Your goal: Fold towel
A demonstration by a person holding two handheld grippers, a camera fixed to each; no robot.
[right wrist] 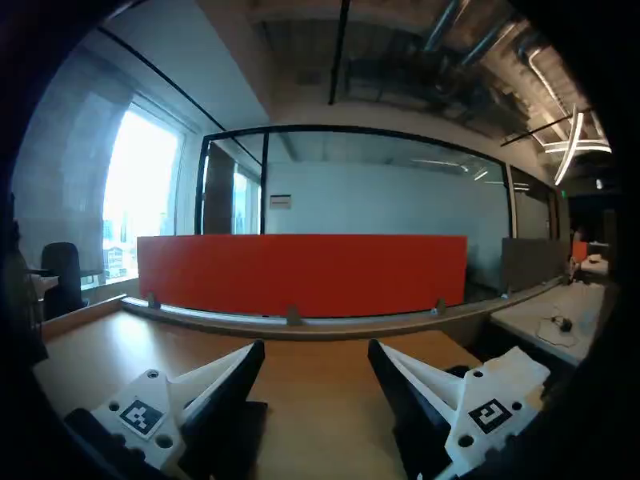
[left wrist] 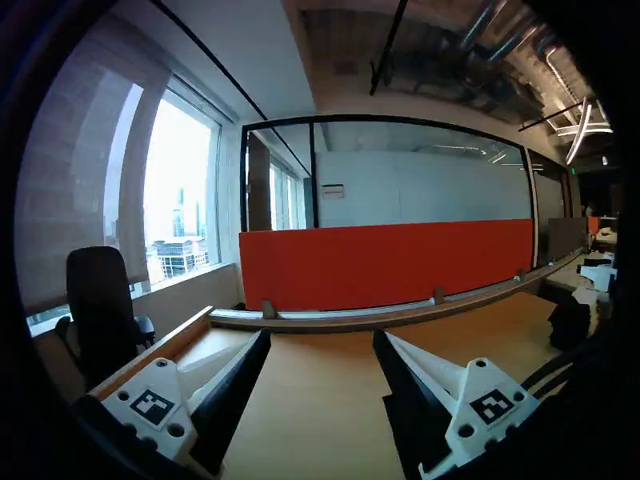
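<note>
My left gripper is open above a bare wooden desk, with nothing between its white and black fingers. My right gripper is likewise open over the wooden desk, fingers wide apart and holding nothing. Both point level toward the far side of the desk.
An orange divider panel stands along the desk's far edge, seen as the orange panel in the right gripper view. A black office chair stands left by the window. Dark objects sit at the desk's right end. A neighbouring white desk lies right.
</note>
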